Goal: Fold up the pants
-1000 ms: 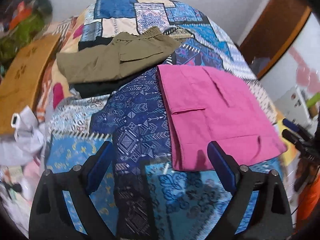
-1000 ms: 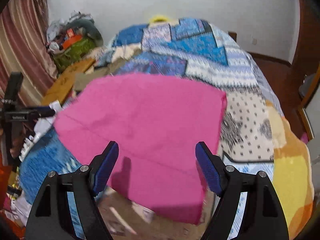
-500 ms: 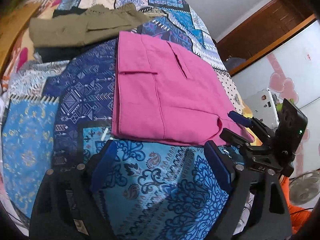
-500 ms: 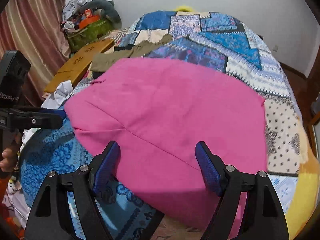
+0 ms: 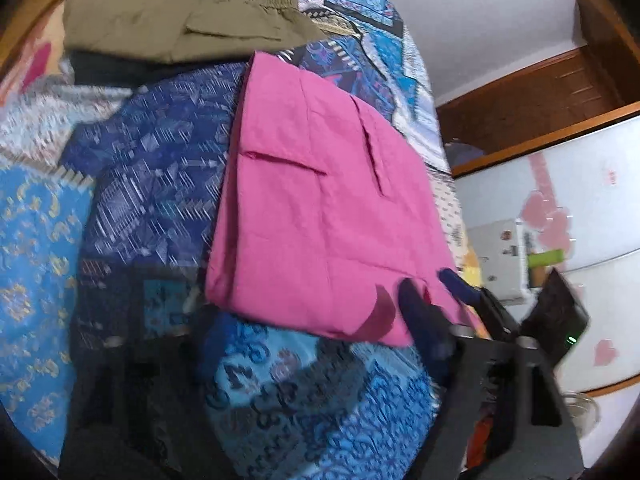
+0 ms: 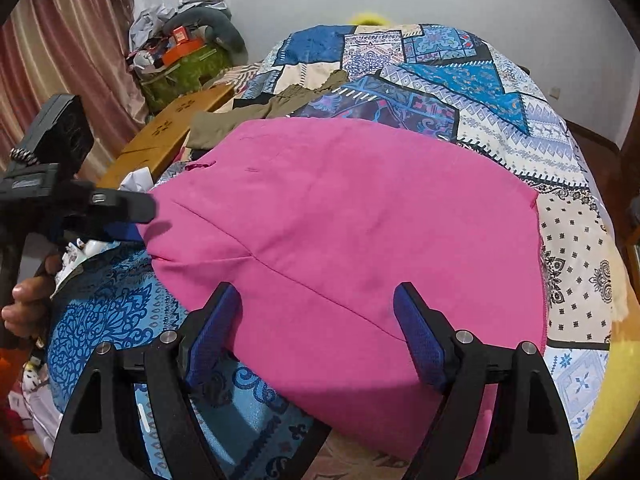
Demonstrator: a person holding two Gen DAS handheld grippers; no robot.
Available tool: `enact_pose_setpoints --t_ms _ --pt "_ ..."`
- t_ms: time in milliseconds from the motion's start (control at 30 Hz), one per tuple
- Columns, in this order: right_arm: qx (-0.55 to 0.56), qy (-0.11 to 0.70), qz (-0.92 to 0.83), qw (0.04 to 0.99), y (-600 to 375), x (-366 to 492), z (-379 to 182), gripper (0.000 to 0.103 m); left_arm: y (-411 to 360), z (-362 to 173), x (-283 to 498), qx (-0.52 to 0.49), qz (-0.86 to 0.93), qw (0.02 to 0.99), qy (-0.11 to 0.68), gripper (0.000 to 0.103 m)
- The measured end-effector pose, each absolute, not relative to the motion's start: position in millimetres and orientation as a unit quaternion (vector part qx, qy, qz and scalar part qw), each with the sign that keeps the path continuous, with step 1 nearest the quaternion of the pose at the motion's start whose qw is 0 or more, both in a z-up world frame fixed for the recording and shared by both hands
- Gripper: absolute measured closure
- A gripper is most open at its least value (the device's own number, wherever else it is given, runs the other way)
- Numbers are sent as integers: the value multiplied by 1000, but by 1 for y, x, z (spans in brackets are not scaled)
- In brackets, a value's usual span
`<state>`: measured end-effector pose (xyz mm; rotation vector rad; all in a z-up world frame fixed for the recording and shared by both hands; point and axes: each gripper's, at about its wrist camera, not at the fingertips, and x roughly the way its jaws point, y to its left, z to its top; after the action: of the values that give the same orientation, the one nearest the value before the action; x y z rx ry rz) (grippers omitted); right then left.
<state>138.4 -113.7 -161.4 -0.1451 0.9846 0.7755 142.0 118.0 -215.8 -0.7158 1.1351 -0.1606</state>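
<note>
The bright pink cotton pants [image 6: 344,232] lie already folded into a flat rectangle on the patchwork-quilted bed [image 6: 460,76]. The right hand-held gripper [image 6: 316,332] stands open over the near edge; the left hand-held gripper [image 6: 132,220] is closing at the near left corner, nothing visibly pinched. Probably one more fold remains.

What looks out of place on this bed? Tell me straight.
Almost nothing. The pink pants lie folded flat on the patchwork quilt, but one near corner seems flipped up, showing a darker flap; blur makes it uncertain. The olive pants behind lie neatly folded.
</note>
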Motion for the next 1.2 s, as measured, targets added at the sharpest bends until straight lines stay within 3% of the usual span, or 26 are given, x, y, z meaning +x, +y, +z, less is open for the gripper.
enact_pose_setpoints --t_ms 67,167,833,1200 --pt "-67 460 364 807 -114 138 -161 24 115 -212 148 -316 -61 787 526 67" --pt "-65 460 365 807 -114 138 -161 24 111 -208 149 -306 -55 796 520 77" --pt "-40 464 333 820 -147 134 -155 27 69 -111 102 49 97 921 375 85" --pt "-34 461 333 822 -154 134 -158 27 23 -83 138 18 -29 934 356 87"
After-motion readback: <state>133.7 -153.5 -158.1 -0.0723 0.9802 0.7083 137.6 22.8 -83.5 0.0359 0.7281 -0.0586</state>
